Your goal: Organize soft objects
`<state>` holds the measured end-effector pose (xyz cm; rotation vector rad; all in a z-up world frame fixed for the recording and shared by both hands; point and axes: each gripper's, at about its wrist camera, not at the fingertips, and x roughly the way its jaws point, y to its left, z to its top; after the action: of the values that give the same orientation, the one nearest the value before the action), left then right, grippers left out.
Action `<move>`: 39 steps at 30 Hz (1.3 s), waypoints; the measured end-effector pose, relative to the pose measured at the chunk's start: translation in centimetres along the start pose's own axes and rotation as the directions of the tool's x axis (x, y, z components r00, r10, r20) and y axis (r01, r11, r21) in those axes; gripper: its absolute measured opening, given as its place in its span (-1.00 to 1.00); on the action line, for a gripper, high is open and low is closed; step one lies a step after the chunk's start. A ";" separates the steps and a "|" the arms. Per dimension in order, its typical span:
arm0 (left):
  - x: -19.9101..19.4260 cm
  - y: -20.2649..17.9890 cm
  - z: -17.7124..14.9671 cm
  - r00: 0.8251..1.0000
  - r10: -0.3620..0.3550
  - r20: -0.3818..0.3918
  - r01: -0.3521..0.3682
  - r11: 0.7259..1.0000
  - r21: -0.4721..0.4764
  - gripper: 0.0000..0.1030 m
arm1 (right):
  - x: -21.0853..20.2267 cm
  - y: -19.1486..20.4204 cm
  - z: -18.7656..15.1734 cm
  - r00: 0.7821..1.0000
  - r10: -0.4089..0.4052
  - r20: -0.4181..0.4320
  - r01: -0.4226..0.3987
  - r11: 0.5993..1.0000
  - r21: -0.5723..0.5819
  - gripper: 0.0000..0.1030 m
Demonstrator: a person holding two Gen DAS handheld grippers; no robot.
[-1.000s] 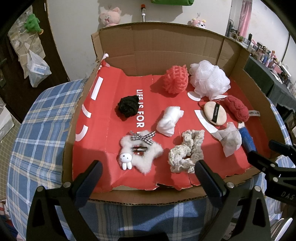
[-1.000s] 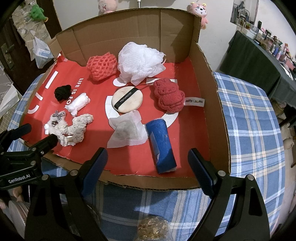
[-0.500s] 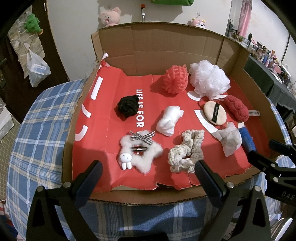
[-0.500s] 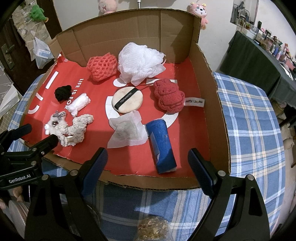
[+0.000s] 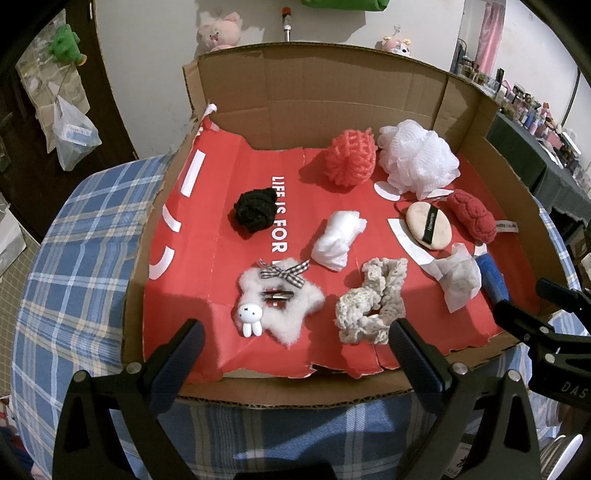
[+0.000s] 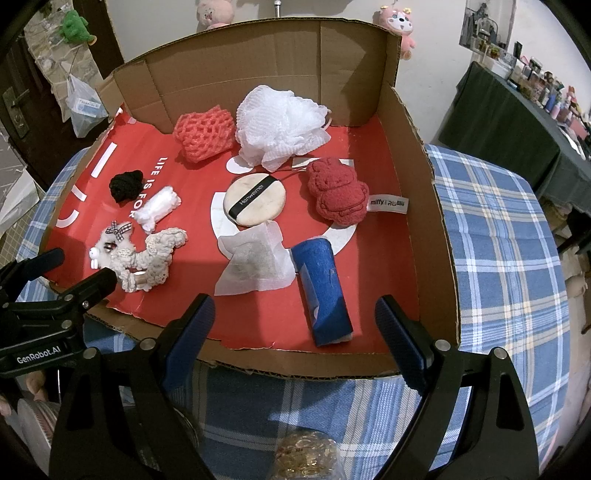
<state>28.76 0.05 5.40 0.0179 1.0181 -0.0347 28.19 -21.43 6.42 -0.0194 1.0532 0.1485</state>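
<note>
A cardboard box [image 5: 332, 92] lined with red paper holds several soft things. At its near left lie a white fluffy hair clip [image 5: 279, 302] and a beige crochet scrunchie [image 5: 373, 302]. Behind them sit a black scrunchie [image 5: 255, 210], a white wad [image 5: 338, 240], a red net [image 5: 351, 157] and a white mesh puff [image 5: 417, 158]. On the right are a powder puff [image 6: 255, 199], a red bunny sponge [image 6: 338, 195], a tissue sachet [image 6: 255, 262] and a blue roll [image 6: 323, 291]. My left gripper [image 5: 293, 350] hangs open over the near rim, empty. My right gripper [image 6: 295, 321] is open too, just short of the blue roll.
The box stands on a round table with a blue plaid cloth [image 6: 509, 236]. A bag of golden bits [image 6: 303, 458] lies under my right gripper. Plush toys [image 5: 219, 31] sit against the back wall, and a dark cluttered table [image 6: 517, 110] stands at the far right.
</note>
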 end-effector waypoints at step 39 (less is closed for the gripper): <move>-17.4 1.8 -7.4 0.923 -0.068 0.379 0.076 0.997 -0.005 1.00 | -17.3 0.8 -7.4 0.918 0.040 0.393 -0.032 0.999 -0.027 0.95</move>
<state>13.42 2.46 16.28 -0.0435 0.6303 -0.0916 13.29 -23.21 17.79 0.0115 0.6481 0.1876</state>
